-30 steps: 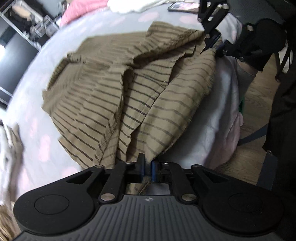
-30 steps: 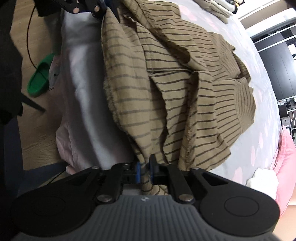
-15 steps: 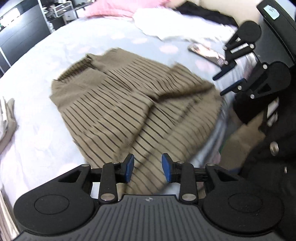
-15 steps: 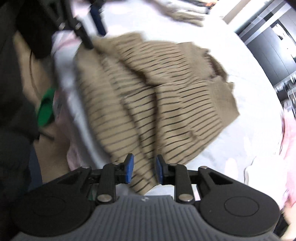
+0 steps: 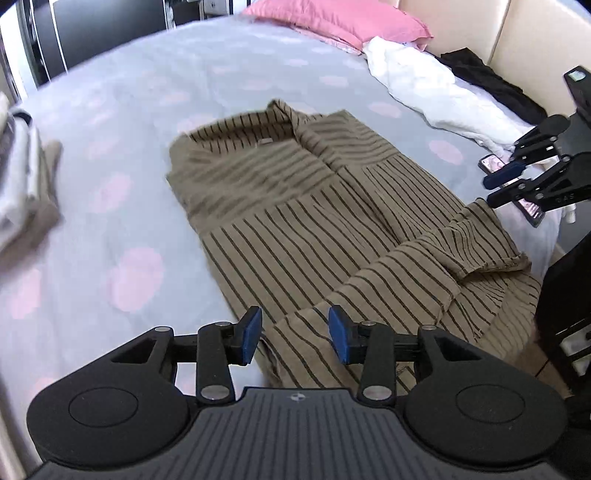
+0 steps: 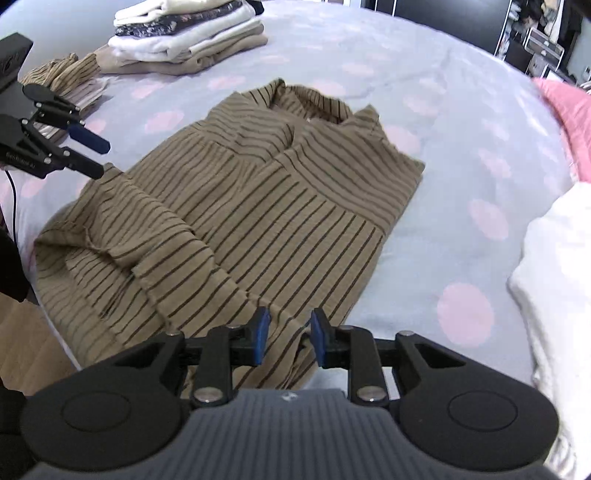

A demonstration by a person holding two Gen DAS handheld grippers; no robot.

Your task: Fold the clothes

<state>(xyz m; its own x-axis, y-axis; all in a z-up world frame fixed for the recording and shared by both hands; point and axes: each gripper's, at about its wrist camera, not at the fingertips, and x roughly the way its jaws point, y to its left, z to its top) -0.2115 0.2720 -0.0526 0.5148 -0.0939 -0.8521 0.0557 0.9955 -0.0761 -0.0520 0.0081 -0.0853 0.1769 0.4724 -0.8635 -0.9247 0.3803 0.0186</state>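
Note:
An olive-brown striped shirt (image 5: 303, 229) lies spread on the bed, collar at the far end and hem toward me. One sleeve is folded across its lower part (image 6: 155, 236). My left gripper (image 5: 295, 336) hovers over the near hem with its jaws opening; cloth shows below them but the pads do not press it. My right gripper (image 6: 290, 334) hangs over the opposite hem corner, its jaws also opening and free of the cloth. Each gripper shows in the other's view: right gripper (image 5: 493, 191), left gripper (image 6: 99, 158).
The grey bedsheet (image 5: 129, 110) has pink dots. A stack of folded clothes (image 6: 192, 40) and a folded striped piece (image 6: 62, 70) sit at the far left. A pink pillow (image 5: 332, 18), white garment (image 5: 424, 85), black garment (image 5: 487, 81) and phone (image 5: 532, 214) lie right.
Both grippers were shut on the shirt's hem; they have let go, opened and pulled back and up. The shirt has gone from bunched over the bed edge to lying flat.

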